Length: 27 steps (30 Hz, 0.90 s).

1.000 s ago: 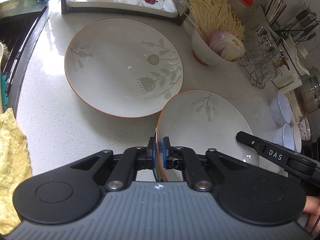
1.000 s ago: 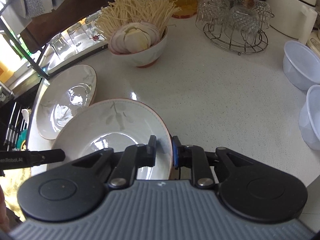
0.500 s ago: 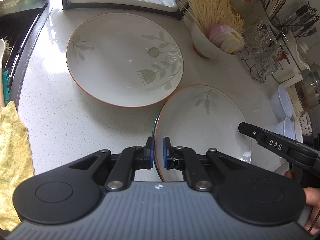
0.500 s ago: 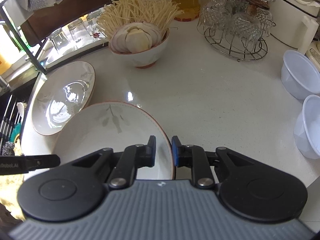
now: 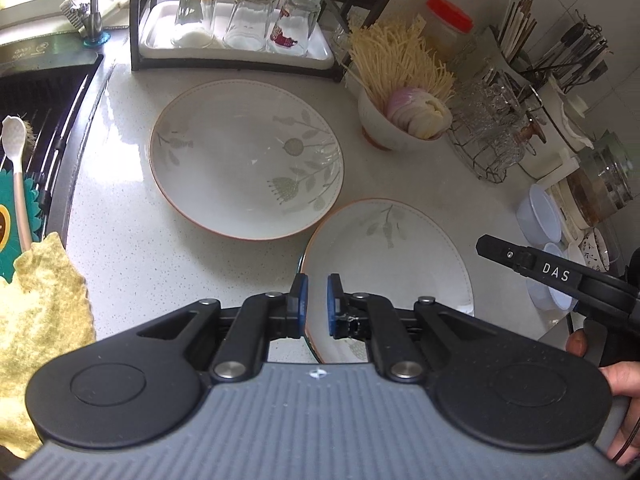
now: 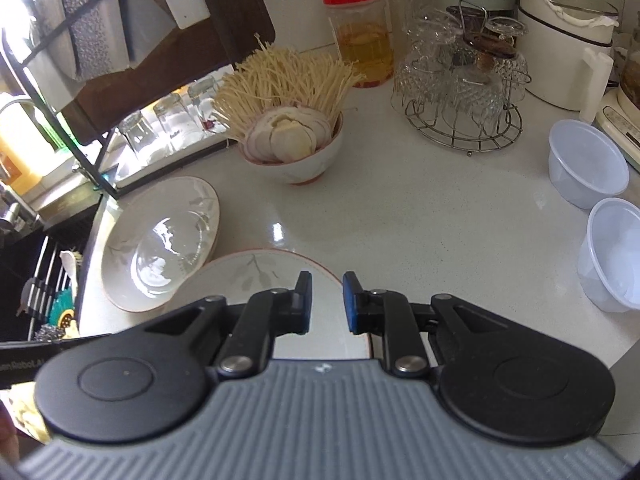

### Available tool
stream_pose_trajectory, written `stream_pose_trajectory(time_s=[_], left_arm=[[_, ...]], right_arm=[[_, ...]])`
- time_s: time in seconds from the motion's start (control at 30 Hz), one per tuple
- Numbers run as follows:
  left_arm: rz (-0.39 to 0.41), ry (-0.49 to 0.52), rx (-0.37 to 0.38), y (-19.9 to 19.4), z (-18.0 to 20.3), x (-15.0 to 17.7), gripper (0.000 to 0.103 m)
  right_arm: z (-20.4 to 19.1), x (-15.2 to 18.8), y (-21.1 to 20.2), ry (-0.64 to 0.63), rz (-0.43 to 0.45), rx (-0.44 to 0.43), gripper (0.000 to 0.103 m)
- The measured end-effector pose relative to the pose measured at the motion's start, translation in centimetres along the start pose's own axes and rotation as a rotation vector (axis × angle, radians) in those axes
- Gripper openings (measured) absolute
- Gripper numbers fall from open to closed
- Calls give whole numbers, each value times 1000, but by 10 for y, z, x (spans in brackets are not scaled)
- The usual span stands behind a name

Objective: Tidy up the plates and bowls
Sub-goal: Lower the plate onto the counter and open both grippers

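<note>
Two white plates with leaf prints and orange rims lie on the white counter. The larger plate is farther back; it also shows in the right wrist view. The smaller plate lies in front of both grippers, also in the right wrist view. My left gripper is slightly open, its fingers astride the smaller plate's left rim without pinching it. My right gripper is open above the plate's right rim and holds nothing.
A bowl of enoki and sliced onion stands behind the plates. Plastic bowls sit at the right. A wire rack of glasses, a glass tray, the sink and a yellow cloth surround the area.
Both grippers have opened and let go of the smaller plate's rims. They have pulled back and risen, and the plate now rests on the counter.
</note>
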State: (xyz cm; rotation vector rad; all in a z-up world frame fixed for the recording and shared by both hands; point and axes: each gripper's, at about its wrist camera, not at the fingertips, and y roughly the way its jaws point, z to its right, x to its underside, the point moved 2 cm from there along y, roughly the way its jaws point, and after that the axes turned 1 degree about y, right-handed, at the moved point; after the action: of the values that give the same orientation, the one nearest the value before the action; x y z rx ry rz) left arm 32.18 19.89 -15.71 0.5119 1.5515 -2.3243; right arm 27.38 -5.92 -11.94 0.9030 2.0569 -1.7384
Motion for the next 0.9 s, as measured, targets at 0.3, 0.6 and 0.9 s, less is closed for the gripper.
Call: stream_pose_trajectory(time_s=[0.3, 0.6, 0.9], left_arm=[[85, 90, 30, -46, 12, -10, 24], [198, 146, 34, -95, 16, -15, 44], [287, 172, 44, -139, 8, -8, 51]], right_arm=[[-20, -5, -36, 13, 60, -63, 21], [-43, -1, -68, -5, 97, -105, 21], [-70, 5, -107, -12, 139, -133, 21]])
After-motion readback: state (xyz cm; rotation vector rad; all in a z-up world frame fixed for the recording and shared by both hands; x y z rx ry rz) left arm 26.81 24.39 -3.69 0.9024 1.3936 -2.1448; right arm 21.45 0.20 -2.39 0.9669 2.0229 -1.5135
